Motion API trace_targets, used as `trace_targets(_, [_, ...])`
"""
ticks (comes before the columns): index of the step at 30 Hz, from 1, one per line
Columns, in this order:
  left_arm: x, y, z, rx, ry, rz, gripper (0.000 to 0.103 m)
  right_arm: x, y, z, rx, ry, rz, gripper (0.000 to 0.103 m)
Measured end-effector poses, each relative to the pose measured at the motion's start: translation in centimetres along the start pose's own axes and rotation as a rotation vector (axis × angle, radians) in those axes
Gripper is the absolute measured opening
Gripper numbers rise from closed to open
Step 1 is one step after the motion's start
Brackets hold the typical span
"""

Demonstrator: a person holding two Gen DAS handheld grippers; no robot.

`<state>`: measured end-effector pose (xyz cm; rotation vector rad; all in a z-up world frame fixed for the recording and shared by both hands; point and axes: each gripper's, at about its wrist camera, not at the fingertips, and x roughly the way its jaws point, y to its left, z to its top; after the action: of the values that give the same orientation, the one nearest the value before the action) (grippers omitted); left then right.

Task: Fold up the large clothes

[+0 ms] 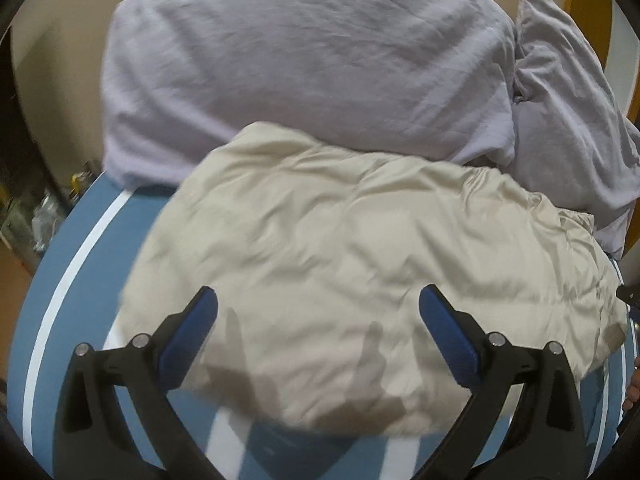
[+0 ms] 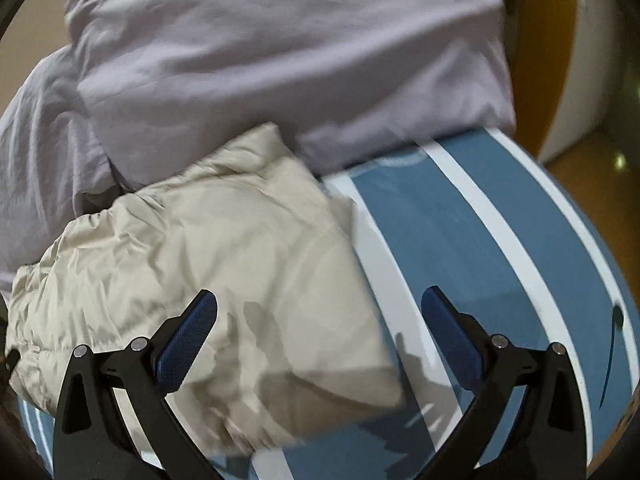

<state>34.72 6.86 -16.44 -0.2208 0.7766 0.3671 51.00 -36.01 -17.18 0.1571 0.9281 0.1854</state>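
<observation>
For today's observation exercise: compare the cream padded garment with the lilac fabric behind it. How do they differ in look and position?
The cream garment is glossy and finely crinkled; the lilac fabric is matte with softer creases. The cream garment lies nearest both open grippers, folded into a compact block; the lilac fabric sits behind it, spread wider. The cream garment's far edge overlaps the lilac fabric. Both rest on the blue-and-white striped surface.

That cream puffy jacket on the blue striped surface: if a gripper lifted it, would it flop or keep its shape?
The cream jacket would probably sag and unfold, since it lies soft and creased. Its puffy look suggests lightness for its bulk. The sheen hints it may slip between the fingers.
</observation>
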Motion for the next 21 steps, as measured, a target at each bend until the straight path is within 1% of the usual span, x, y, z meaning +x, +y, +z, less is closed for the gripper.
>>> trace_targets(3, [-1.5,1.3,-1.4,-0.028,0.016,0.013,0.1,-0.6,-1.5,-0.5,0.042,0.025,0.001,0.102])
trace_targets(4, [-2.4,2.1,-1.2,-0.037,0.02,0.014,0.1,-0.7,-1.9,-0.8,0.053,0.032,0.002,0.102])
trace_targets(6, [-3.3,3.7,-2.3,-0.066,0.035,0.014,0.1,-0.7,-2.8,-1.2,0.079,0.045,0.006,0.102])
trace_targets(12, [-3.0,6.2,-4.2,-0.162,0.093,0.007,0.1,-0.1,-4.1,-2.0,0.167,0.107,0.074,0.102])
trace_targets(15, [-2.1,7.4,-4.1,-0.238,0.122,-0.025,0.1,0.5,-4.3,-1.9,0.187,0.125,0.104,0.102])
trace_targets(18, [-0.6,8.4,-3.3,-0.306,0.146,-0.043,0.099,1.0,-4.0,-1.7,0.194,0.13,0.123,0.093])
trace_targets(20, [0.3,8.7,-2.9,-0.334,0.163,-0.05,0.091,1.4,-3.8,-1.4,0.2,0.136,0.135,0.086])
trace_targets(21, [0.9,8.9,-2.7,-0.353,0.174,-0.059,0.089,1.6,-3.7,-1.3,0.205,0.138,0.142,0.083])
